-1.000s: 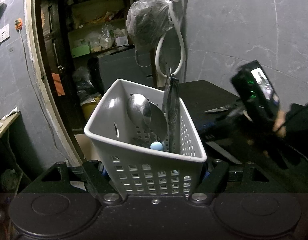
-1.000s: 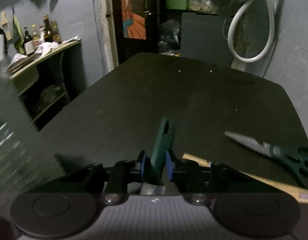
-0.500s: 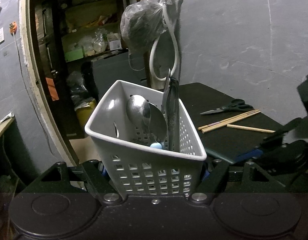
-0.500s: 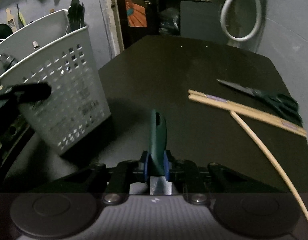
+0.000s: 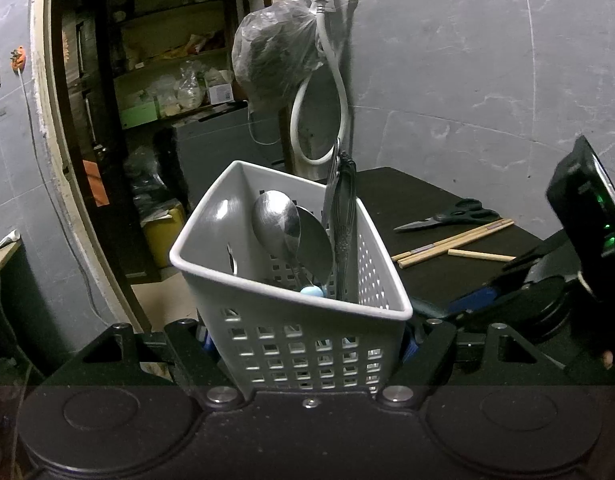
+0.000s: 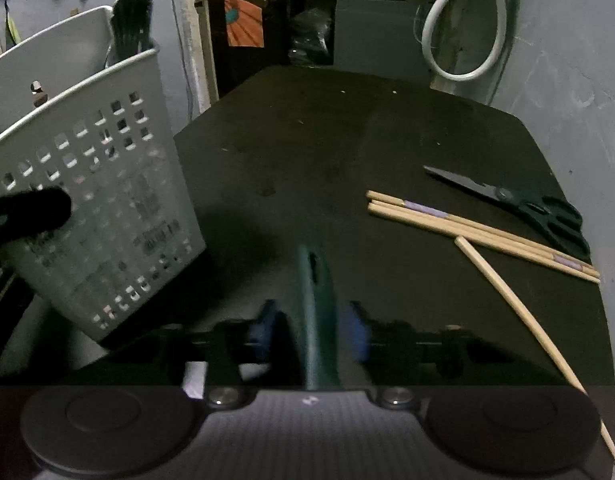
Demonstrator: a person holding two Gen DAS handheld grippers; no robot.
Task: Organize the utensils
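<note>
My left gripper (image 5: 307,340) is shut on a white perforated utensil basket (image 5: 303,340), held tilted above the black table. Spoons (image 5: 283,228) and a dark ornate handle (image 5: 343,216) stand in it. The basket also shows at the left of the right wrist view (image 6: 95,200). My right gripper (image 6: 311,320) has its blue pads apart on either side of a dark green handle (image 6: 315,300) that lies between them over the table; contact is not visible. Wooden chopsticks (image 6: 479,228) and black scissors (image 6: 519,204) lie on the table to the right.
The black table (image 6: 327,152) ends at a grey wall on the right. A white hose loop (image 5: 319,120) and a plastic bag (image 5: 275,56) hang from a tap behind it. A dark doorway with shelves lies beyond the table's far left.
The right gripper's pads have spread away from the green handle, which they pinched before. The right gripper has swung left, bringing basket, chopsticks and scissors into its view. The left gripper still holds the basket.
</note>
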